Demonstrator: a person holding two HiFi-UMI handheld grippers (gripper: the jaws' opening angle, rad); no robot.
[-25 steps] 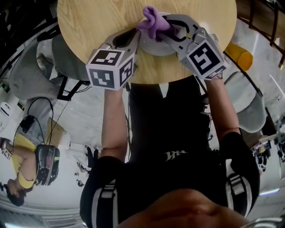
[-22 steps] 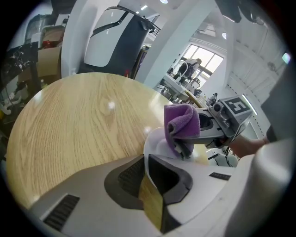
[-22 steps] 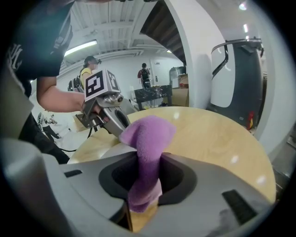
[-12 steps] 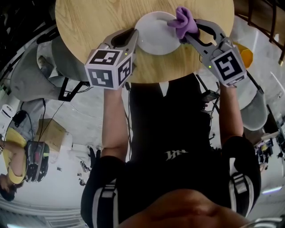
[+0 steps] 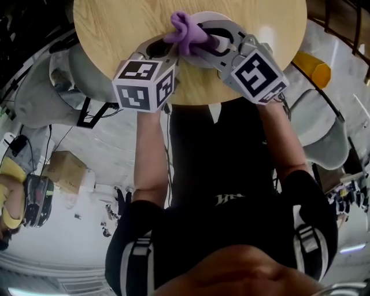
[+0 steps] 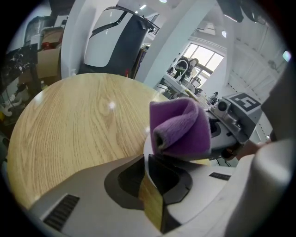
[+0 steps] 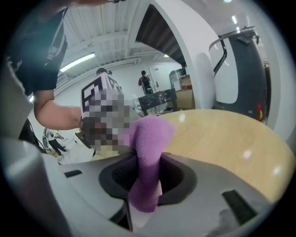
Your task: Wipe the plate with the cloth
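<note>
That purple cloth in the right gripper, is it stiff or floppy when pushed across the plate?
Probably floppy: the purple cloth bunches into soft folds past the right gripper pinching it. Its fuzzy pile suggests light, not slippery.

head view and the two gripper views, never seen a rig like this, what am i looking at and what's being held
There is no robot here: a person holds a handheld gripper in each hand. The head view looks down from a camera on the person's head. The other two cameras ride on the grippers and look along their jaws. On the round wooden table sits a white plate. The left gripper is clamped on the plate's rim, and the right gripper pinches a purple cloth at the plate.
</note>
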